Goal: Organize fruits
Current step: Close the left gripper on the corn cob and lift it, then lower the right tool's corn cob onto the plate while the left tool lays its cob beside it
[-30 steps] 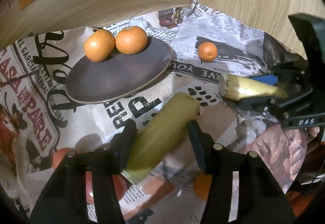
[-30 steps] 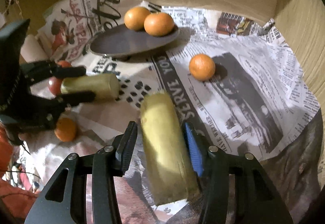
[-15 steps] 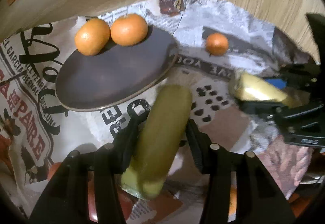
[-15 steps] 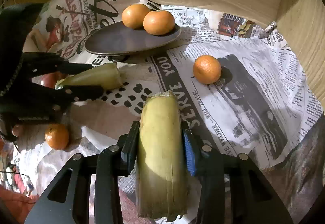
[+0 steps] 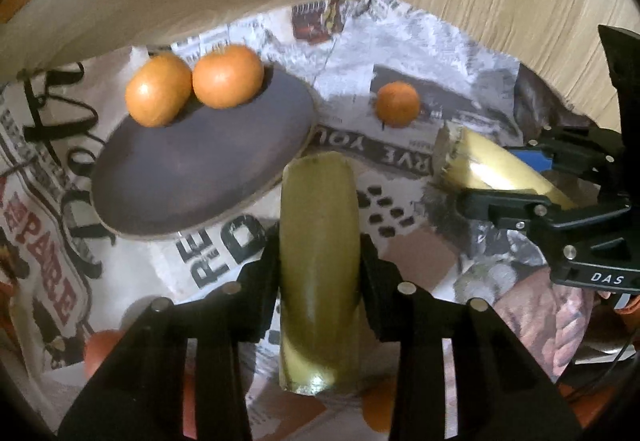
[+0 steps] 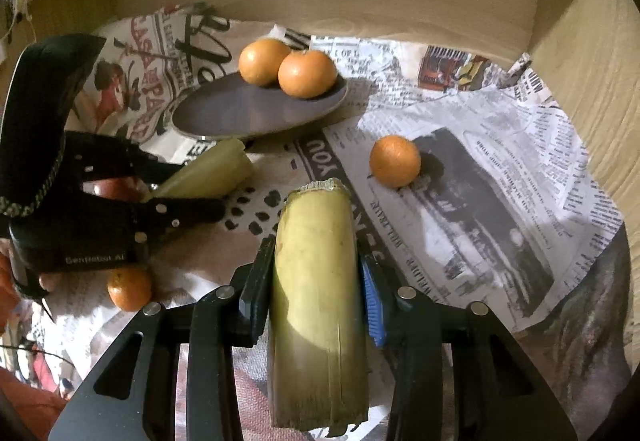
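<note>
- My left tongs [image 5: 320, 261] are closing on a greenish-yellow banana piece [image 5: 318, 273]; it sits lengthwise between the two black fingers [image 5: 260, 281], which already touch its sides, and its far end points toward the plate.
- My right tongs [image 6: 316, 289] are pinched tight on a second banana piece [image 6: 318, 305], a yellow one with a ragged cut end facing away from me. One finger carries a blue pad [image 6: 372, 305] pressed against the fruit's right side.
- From the left camera I also see the right tongs [image 5: 500, 177] off to the right, gripping that yellow piece [image 5: 492, 169] above the paper.
- From the right camera the left tongs [image 6: 192, 185] show at the left with the greenish piece [image 6: 208, 173] between the fingers, its tip close to the plate's near rim.
- The dark oval plate [image 5: 192, 169] rests on newspaper [image 5: 400, 41] spread over the bench, with a wooden wall behind and to the right.
- Two oranges [image 5: 158, 89] [image 5: 227, 75] sit touching each other at the plate's far edge.
- A third, smaller orange [image 5: 398, 103] lies alone on the newspaper, to the right of the plate and apart from it.
- Another small orange [image 6: 129, 289] lies on the paper near the left tongs' body, seen from the right camera.
- A reddish round fruit [image 5: 102, 353] shows low at the left behind my left finger; I cannot tell what it is.
</note>
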Tool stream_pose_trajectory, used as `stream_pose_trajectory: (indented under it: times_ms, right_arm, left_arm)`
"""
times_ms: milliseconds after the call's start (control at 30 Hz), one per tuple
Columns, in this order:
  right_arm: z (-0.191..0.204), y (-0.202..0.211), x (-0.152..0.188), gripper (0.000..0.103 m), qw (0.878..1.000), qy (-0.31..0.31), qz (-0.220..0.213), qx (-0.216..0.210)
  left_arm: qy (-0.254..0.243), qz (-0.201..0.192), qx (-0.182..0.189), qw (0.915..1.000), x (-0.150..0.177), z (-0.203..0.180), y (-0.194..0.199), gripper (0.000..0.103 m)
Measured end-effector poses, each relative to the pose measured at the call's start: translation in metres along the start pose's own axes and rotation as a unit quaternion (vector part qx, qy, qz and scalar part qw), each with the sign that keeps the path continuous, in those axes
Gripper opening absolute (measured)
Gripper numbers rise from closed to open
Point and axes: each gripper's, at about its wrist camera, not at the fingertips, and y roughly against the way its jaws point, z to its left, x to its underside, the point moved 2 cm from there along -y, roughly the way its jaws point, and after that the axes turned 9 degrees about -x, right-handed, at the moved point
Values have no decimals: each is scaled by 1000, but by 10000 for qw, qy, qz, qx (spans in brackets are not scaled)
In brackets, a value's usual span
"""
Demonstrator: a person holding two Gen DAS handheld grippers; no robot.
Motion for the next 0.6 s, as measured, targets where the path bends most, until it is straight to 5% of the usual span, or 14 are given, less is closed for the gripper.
stream_pose_trajectory:
  times_ms: [600]
  right_arm:
    - [9, 26, -39, 36, 9975, 134, -695, 1]
  left_arm:
    - [743, -888, -60, 9933, -18, 42, 62, 36]
